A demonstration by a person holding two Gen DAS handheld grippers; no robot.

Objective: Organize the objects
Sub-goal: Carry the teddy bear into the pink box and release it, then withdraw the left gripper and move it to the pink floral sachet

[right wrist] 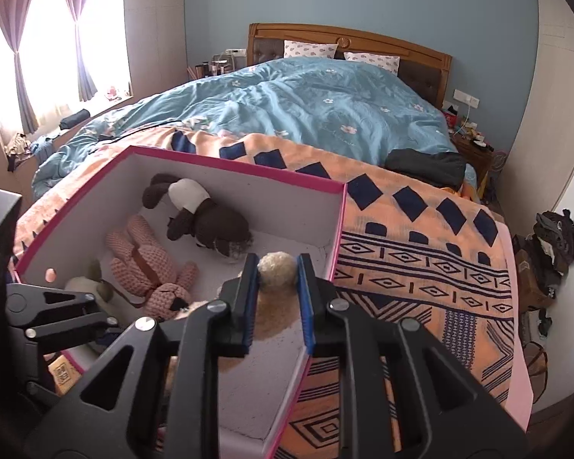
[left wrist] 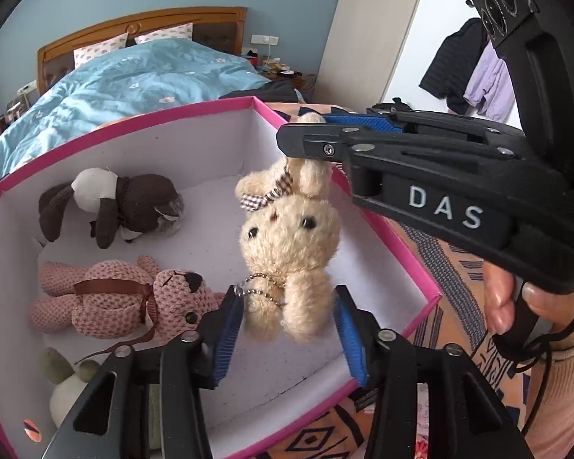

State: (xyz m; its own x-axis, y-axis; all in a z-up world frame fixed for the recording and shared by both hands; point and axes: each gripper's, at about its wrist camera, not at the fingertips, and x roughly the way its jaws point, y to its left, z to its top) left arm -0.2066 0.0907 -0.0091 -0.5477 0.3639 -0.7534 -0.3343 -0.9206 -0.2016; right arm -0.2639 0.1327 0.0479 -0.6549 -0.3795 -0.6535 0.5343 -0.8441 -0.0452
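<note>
A cream plush bunny (left wrist: 291, 244) hangs by one ear from my right gripper (left wrist: 310, 134), which is shut on that ear, above the pink-rimmed white box (left wrist: 195, 114). In the right wrist view the ear tip (right wrist: 277, 269) sits between the blue pads of the right gripper (right wrist: 277, 279). My left gripper (left wrist: 289, 329) is open, its blue pads on either side of the bunny's legs without clamping them. In the box lie a brown and white plush dog (left wrist: 114, 206), a pink knitted bear (left wrist: 122, 300) and a pale green plush (left wrist: 70, 386).
The box (right wrist: 336, 229) stands on an orange patterned blanket (right wrist: 421, 252) at the foot of a bed with a blue duvet (right wrist: 306, 103). Clothes hang by the doorway (left wrist: 474, 72). A nightstand with clutter (right wrist: 470, 134) stands beside the bed.
</note>
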